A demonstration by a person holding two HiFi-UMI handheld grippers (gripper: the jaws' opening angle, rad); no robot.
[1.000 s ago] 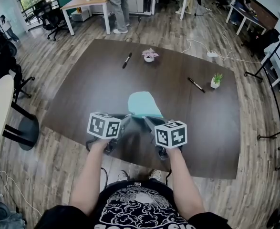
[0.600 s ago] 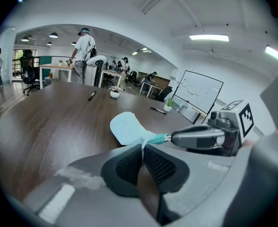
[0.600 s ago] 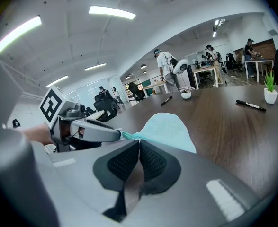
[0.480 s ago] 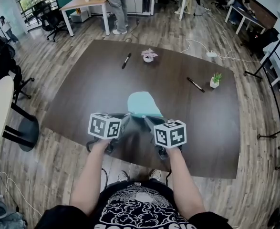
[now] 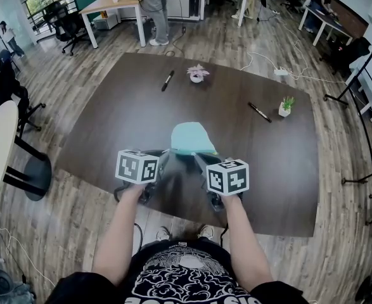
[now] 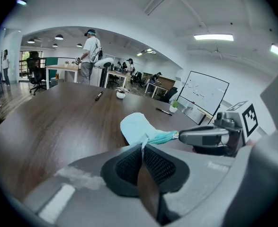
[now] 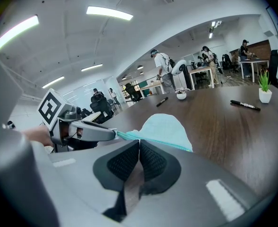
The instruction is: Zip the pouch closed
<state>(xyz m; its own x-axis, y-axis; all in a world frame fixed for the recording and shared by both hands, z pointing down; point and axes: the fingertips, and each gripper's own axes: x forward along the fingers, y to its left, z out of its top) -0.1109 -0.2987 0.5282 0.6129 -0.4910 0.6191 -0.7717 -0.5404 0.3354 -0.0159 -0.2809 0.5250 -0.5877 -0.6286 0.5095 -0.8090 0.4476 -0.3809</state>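
A light blue pouch (image 5: 189, 137) lies flat on the dark wooden table (image 5: 109, 125), with its zipper edge toward me. My left gripper (image 5: 168, 153) is at the left end of that edge. In the left gripper view the left gripper (image 6: 142, 148) is shut on a thin white strip of the pouch (image 6: 135, 126). My right gripper (image 5: 196, 158) is at the right end of the edge. Its tip (image 6: 180, 136) pinches the teal zipper edge (image 6: 163, 137). In the right gripper view the right gripper (image 7: 139, 143) has its pads together just under the pouch (image 7: 165, 126).
Two black markers (image 5: 168, 80) (image 5: 260, 112), a small flower pot (image 5: 198, 73) and a green plant pot (image 5: 286, 106) sit farther back on the table. A person (image 5: 153, 5) stands at desks beyond it. Office chairs (image 5: 2, 81) stand to the left.
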